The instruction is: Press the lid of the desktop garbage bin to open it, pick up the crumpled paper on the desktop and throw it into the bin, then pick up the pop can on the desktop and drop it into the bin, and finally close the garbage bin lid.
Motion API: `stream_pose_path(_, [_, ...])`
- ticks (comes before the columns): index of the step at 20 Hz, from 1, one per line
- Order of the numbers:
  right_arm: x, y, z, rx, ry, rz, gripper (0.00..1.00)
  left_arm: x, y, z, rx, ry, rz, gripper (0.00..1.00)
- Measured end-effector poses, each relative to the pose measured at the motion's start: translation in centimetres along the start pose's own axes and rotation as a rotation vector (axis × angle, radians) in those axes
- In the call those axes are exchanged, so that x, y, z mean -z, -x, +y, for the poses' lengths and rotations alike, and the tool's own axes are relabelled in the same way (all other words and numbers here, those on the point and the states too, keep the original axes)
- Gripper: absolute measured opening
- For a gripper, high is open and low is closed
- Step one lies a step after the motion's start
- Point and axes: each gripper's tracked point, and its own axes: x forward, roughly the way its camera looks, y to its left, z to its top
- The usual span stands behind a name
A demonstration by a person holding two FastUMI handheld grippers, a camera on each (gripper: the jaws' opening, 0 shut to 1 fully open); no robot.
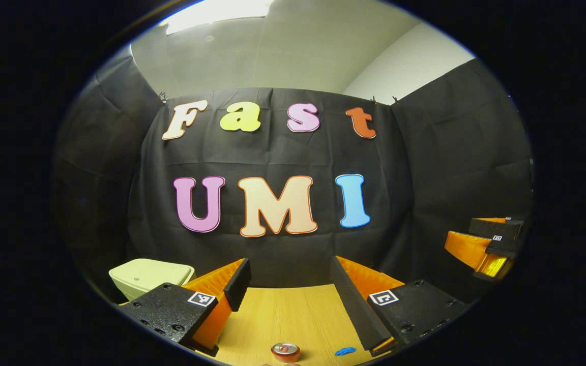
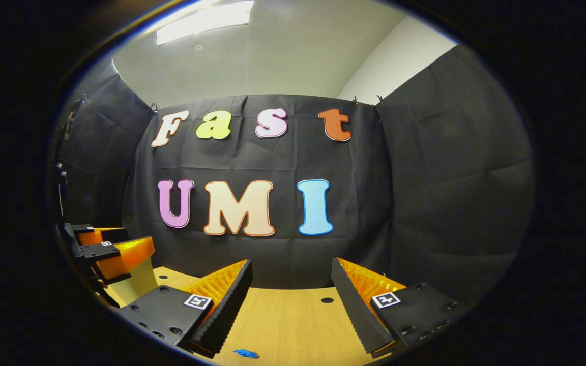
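- At the bottom of the left gripper view, the left gripper (image 1: pixel 289 277) stands with its two fingers spread wide and nothing between them, over the wooden table (image 1: pixel 283 315).
- Low in the gap between those fingers, at the bottom edge of the frame, the pop can (image 1: pixel 286 352) stands upright on the table, its top facing the camera.
- At lower left, behind the left finger, sits the pale garbage bin (image 1: pixel 145 277), its lid down.
- Just right of the can lies a small blue mark (image 1: pixel 345 351).
- At the right edge, the right gripper (image 1: pixel 489 244) hangs above the table; I cannot tell its spread from here.
- At the bottom of the right gripper view, the right gripper (image 2: pixel 291 277) has its fingers wide apart and empty above the table (image 2: pixel 293 315).
- At far left, the left gripper (image 2: pixel 107 249) shows in front of part of the bin (image 2: pixel 138 282).
- The blue mark (image 2: pixel 246 353) lies at bottom centre.
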Motion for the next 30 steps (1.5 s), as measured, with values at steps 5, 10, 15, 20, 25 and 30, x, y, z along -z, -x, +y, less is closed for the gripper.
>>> stream_pose_path(5, [0.7,-0.3,0.3,-0.028,0.013,0.013,0.98,0.6,-0.2,0.7,-0.013,-0.002,0.021,0.94])
stream_pose_path(10, [1.2,-0.3,0.0,-0.043,0.015,0.019,0.98,0.2,-0.4,1.0,-0.041,-0.026,0.016,0.93])
stream_pose_path(15, [1.7,-0.4,-0.8,-0.064,0.007,0.023,0.98,-0.5,-0.2,0.3,-0.051,-0.074,0.000,0.67])
stream_pose_path(20, [1.5,-0.9,-0.8,-0.125,-0.001,0.010,0.98,-0.4,-0.2,-1.3,-0.050,-0.069,0.013,0.23])
stream_pose_path(25, [1.6,-1.7,0.0,-0.188,-0.012,0.004,0.98,0.1,0.6,1.3,-0.170,-0.092,0.034,0.00])
stream_pose_path(30, [1.6,-3.2,2.8,-0.190,-0.042,0.000,0.98,1.3,0.5,6.1,-0.236,-0.069,0.063,0.00])
